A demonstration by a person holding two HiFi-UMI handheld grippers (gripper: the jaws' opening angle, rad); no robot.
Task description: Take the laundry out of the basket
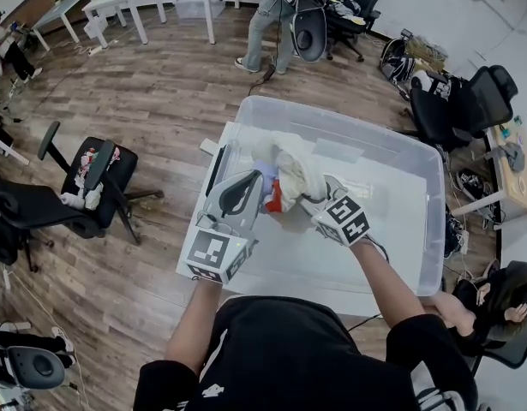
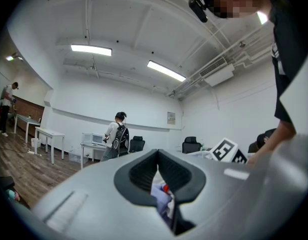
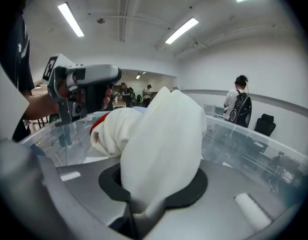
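Observation:
A clear plastic bin (image 1: 349,125) stands on a white table (image 1: 218,148) in front of me. Above its near left part my right gripper (image 1: 308,197) is shut on a bulky white garment (image 1: 293,165). In the right gripper view that white garment (image 3: 164,134) fills the jaws of the right gripper (image 3: 148,184) and bulges upward. My left gripper (image 1: 265,197) is right beside it, with a lavender-blue and red piece of cloth (image 1: 272,199) at its tips. The left gripper view shows this cloth (image 2: 161,196) pinched in the narrow gap of the left gripper (image 2: 165,194).
A black office chair (image 1: 96,178) with clothes on it stands left of the table. More chairs (image 1: 469,101) and a desk are at the right. A person (image 1: 272,15) stands at the back, and another sits at the lower right (image 1: 494,302).

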